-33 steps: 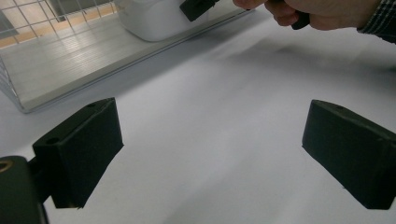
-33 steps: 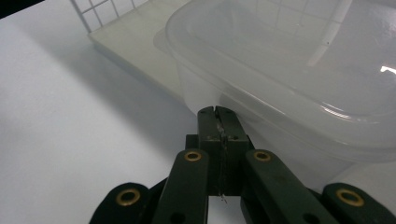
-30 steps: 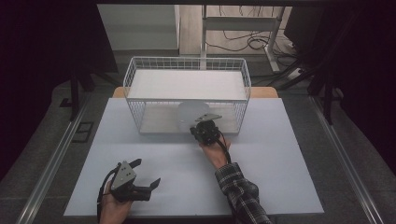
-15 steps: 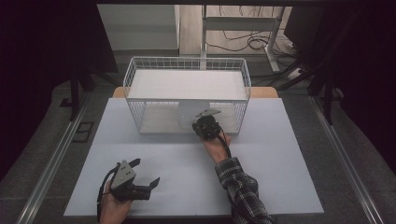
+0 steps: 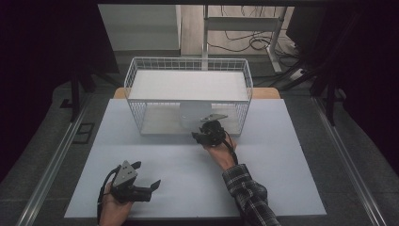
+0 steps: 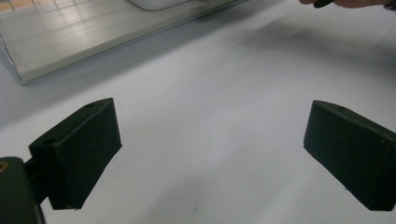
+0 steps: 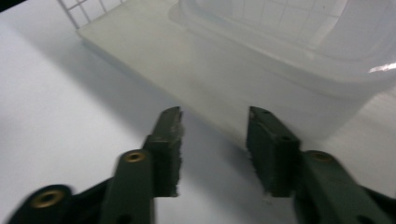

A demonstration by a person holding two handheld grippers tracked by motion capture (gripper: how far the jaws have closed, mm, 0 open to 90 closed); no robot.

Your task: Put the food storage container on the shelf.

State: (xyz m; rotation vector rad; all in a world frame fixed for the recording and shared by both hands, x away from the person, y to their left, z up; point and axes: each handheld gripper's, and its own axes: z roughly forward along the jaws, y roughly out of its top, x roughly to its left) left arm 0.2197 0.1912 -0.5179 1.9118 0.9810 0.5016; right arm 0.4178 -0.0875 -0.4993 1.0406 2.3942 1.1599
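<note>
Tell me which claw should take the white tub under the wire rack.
The right claw. It sits at the wire rack, open, with the white tub just beyond its tips. The left claw is open too, but rests near the table's front edge, far from the tub.

Desk [image 5: 291, 179] top: smooth matt white. Basket [image 5: 188, 66]: white coated wire; tub [image 7: 299, 51] inside: translucent, slightly glossy plastic. Fingers [image 7: 169, 149]: matt black, edges rough.

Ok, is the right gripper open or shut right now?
Open. In the right gripper view its two black jaws stand apart with bare gap between them, pointing at the translucent white plastic container; the right gripper holds nothing.
</note>
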